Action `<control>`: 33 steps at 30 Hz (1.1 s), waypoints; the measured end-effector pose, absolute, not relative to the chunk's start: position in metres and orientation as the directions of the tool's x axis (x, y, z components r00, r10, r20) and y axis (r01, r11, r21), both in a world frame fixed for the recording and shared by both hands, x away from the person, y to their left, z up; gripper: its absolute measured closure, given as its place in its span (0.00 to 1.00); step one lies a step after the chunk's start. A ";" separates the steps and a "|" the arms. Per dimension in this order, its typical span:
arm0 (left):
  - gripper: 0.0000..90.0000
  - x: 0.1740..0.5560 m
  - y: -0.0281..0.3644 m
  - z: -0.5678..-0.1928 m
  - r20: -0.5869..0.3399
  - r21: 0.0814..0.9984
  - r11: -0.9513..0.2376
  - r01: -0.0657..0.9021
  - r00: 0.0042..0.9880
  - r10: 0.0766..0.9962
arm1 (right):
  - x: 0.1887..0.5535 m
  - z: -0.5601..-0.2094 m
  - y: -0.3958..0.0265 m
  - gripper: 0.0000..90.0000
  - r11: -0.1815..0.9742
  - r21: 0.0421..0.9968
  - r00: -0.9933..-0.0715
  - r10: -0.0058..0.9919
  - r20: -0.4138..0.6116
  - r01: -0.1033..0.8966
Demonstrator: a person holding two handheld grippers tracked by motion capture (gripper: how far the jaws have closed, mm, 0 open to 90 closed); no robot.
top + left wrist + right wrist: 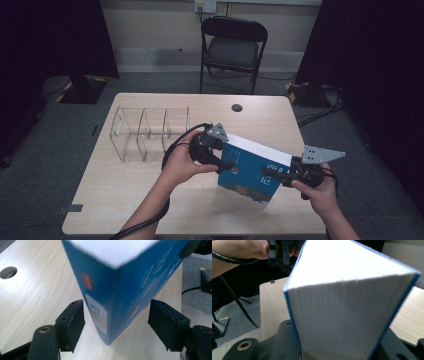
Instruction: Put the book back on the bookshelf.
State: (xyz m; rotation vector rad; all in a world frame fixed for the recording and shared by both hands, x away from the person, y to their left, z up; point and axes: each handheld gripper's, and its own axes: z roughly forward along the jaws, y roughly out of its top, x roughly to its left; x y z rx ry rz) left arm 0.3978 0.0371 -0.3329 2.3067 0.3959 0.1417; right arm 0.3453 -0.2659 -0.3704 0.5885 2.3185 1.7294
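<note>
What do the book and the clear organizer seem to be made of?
Book: paper pages, seen as a white fine-lined block edge, in a blue cover with a slight sheen, probably coated card. Organizer: see-through with bright edge glints, likely acrylic or similar hard plastic.

One blue book (250, 172), one clear organizer (150, 132), one chair (232, 47), two grippers (220, 162)

Book (347, 302) hides right claw (337, 350) pads; cover print blurred.
</note>
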 end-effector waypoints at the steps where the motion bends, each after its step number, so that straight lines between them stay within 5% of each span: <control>1: 0.33 0.398 0.036 -0.332 -0.019 0.722 -0.649 0.238 0.945 0.326 | 0.345 -0.370 -0.266 0.68 0.241 0.950 -0.903 0.421 0.083 0.200; 23: 0.49 0.400 0.029 -0.320 0.022 0.667 -0.723 0.178 0.966 0.259 | 0.347 -0.372 -0.267 0.66 0.230 0.952 -0.910 0.404 0.096 0.202; 33: 0.61 0.384 0.037 -0.316 -0.017 0.653 -0.733 0.192 0.971 0.239 | 0.349 -0.389 -0.270 0.52 0.220 0.951 -0.904 0.413 0.110 0.216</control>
